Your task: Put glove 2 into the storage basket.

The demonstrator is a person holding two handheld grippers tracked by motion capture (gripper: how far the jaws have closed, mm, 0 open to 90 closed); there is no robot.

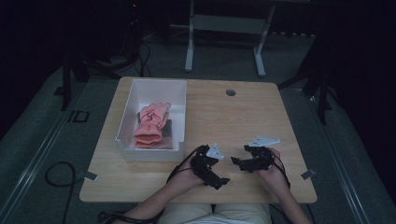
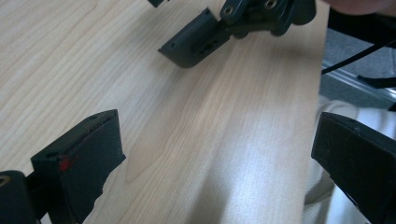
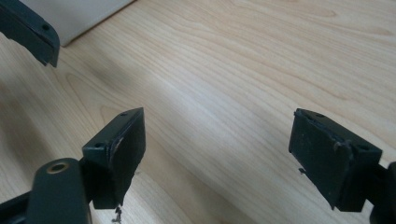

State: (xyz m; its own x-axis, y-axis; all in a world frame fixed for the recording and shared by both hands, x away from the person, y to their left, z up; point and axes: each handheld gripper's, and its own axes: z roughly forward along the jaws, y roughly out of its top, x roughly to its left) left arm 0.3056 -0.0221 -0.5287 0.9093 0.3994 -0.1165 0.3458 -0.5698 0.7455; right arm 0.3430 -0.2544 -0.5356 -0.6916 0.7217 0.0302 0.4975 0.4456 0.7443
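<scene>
One white bin [image 1: 126, 122] stands on the left half of the wooden table [image 1: 243, 116], and in it lies one pink glove [image 1: 150, 122] (whether a second lies folded under it cannot be told). Two grippers rest low near the table's front edge, well apart from the bin and to its right. The left gripper [image 1: 223, 182] has its jaws spread wide with nothing but bare wood between them; in the left gripper view its fingertips [image 2: 81, 158] frame empty tabletop. The right gripper [image 1: 235, 162] is likewise wide apart and empty, its fingertips [image 3: 122, 149] clear of the wood. No writing or label can be read anywhere.
</scene>
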